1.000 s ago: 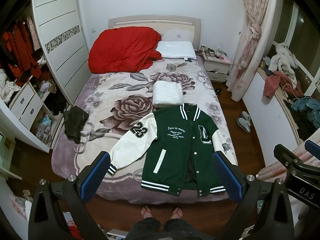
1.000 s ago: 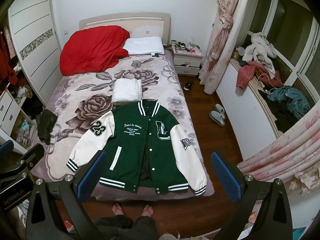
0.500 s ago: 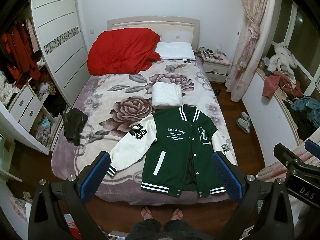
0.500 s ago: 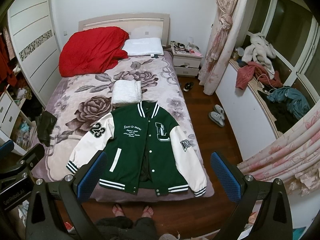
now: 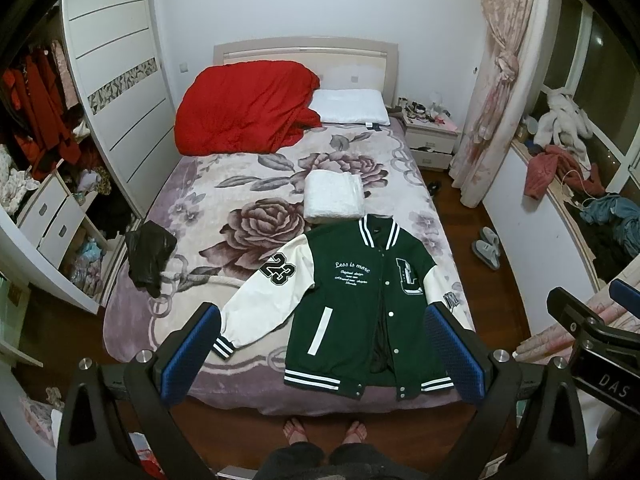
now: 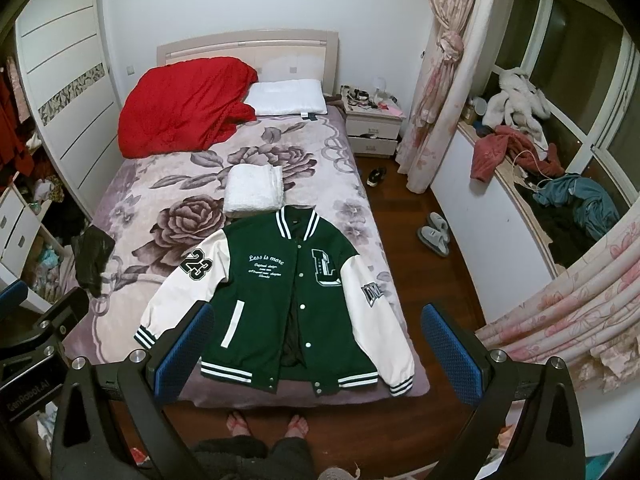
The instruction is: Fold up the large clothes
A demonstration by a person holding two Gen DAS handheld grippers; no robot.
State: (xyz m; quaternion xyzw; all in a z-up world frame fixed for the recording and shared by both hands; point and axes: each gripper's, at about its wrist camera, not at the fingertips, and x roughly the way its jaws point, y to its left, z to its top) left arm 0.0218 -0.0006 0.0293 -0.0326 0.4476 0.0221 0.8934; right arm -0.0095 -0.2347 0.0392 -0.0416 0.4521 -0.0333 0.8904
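Note:
A green varsity jacket [image 5: 360,304] with white sleeves lies flat, front up, at the foot of the bed [image 5: 224,200]; it also shows in the right wrist view [image 6: 280,300]. Its sleeves spread out to both sides. My left gripper [image 5: 320,356] is open and empty, held high above the foot of the bed. My right gripper [image 6: 316,356] is open and empty, also high above the jacket. Neither touches the cloth.
A folded white item [image 5: 334,196] lies just beyond the jacket's collar. A red duvet [image 5: 244,108] and a pillow [image 5: 350,106] are at the headboard. A black garment [image 5: 150,256] hangs at the bed's left edge. Slippers [image 6: 434,234] lie on the wooden floor at right.
Both views have shifted slightly; the jacket sits a little higher in frame. Nothing on the bed has moved and both grippers stay open.

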